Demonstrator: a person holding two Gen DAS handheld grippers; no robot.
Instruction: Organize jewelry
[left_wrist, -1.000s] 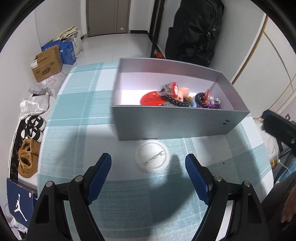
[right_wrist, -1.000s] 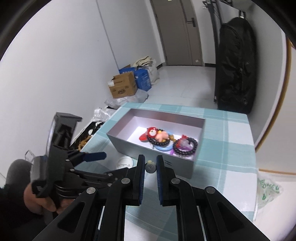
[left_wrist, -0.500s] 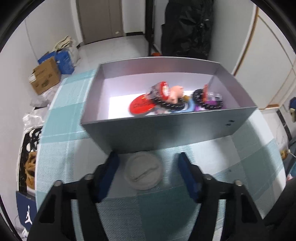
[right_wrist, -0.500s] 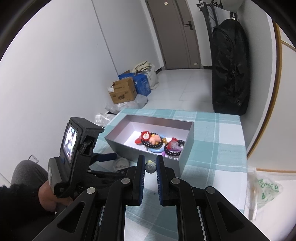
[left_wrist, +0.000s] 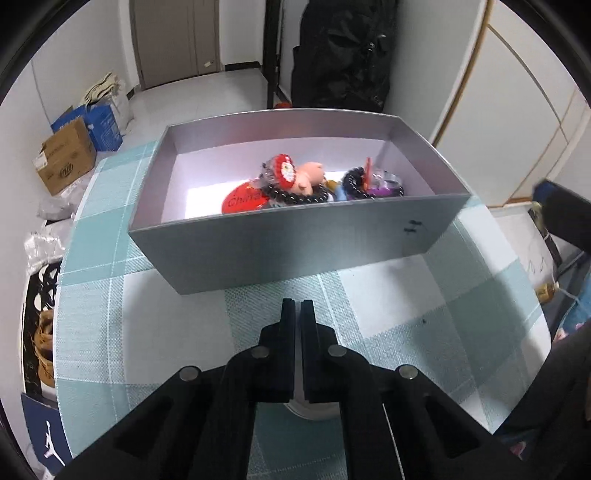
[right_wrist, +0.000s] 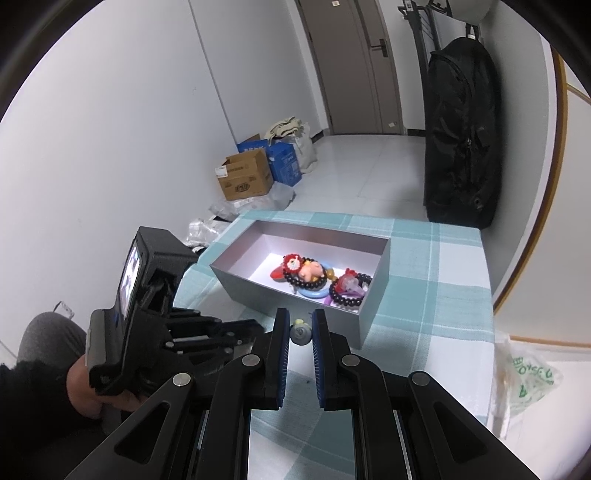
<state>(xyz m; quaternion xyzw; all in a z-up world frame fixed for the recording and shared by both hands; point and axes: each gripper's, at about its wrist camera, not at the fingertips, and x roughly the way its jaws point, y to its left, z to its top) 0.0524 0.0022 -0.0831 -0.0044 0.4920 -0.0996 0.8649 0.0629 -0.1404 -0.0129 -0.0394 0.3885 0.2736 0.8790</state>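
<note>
The left tool (left_wrist: 297, 306) points down at the tabletop (left_wrist: 406, 306), just in front of the grey box (left_wrist: 295, 243). Its jaws have just been closing and are now pressed together, with nothing showing between the tips. A bit of a white badge (left_wrist: 314, 410) peeks out from under the tool, and I cannot tell if the tool has hold of it. The right tool (right_wrist: 300, 314) is pinching a small round charm (right_wrist: 300, 333) near the front corner of the box. Inside the box lie black bead bracelets (left_wrist: 295, 197), a pink toy (left_wrist: 310, 175) and a red disc (left_wrist: 240, 197), all in a heap toward the right end. The left end of the box is bare. A hand (right_wrist: 85, 387) holds the left tool at the side of the tabletop
</note>
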